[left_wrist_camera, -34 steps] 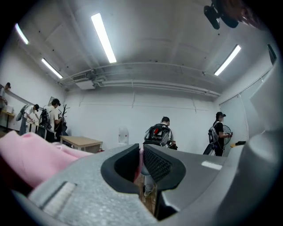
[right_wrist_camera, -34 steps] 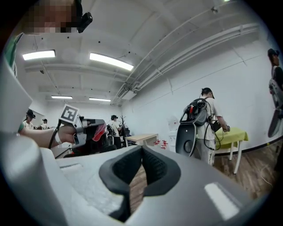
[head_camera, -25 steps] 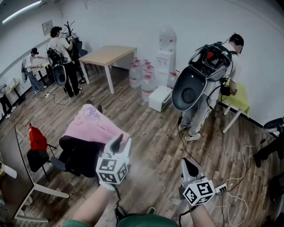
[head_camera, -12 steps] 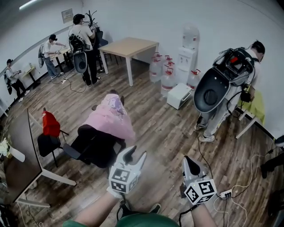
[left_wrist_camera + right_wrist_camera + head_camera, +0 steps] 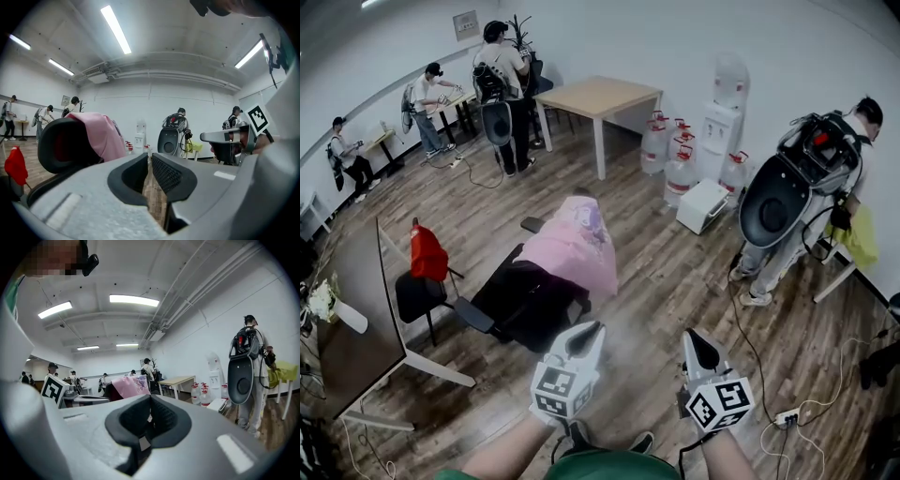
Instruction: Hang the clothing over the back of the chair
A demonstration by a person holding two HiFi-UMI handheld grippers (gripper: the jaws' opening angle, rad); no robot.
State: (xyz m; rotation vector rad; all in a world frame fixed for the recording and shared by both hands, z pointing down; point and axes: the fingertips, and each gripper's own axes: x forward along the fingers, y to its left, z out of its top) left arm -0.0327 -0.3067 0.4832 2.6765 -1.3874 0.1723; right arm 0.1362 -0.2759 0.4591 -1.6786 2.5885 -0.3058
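Note:
A pink garment point(image 5: 577, 246) lies draped over the back of a black office chair point(image 5: 525, 300). It hangs there free of both grippers. My left gripper point(image 5: 586, 335) is a short way in front of the chair; its jaws have just been closing and stand all but together, with nothing between them. My right gripper point(image 5: 696, 342) is beside it, further right, shut and empty. In the left gripper view the pink garment point(image 5: 96, 136) tops the chair back point(image 5: 61, 145), beyond my left gripper point(image 5: 149, 161). The right gripper view shows the pink garment point(image 5: 129, 386) far off, past my right gripper point(image 5: 150, 411).
A small chair with a red back point(image 5: 427, 258) and a dark desk point(image 5: 356, 319) stand at the left. A person with a backpack point(image 5: 806, 187) is at the right, near water bottles point(image 5: 680, 173) and a white box point(image 5: 703, 206). Cables point(image 5: 787, 417) lie on the floor at the right.
Both grippers have drawn back from the chair. The left gripper's jaws spread wide, then came together. The pink garment stays on the chair back.

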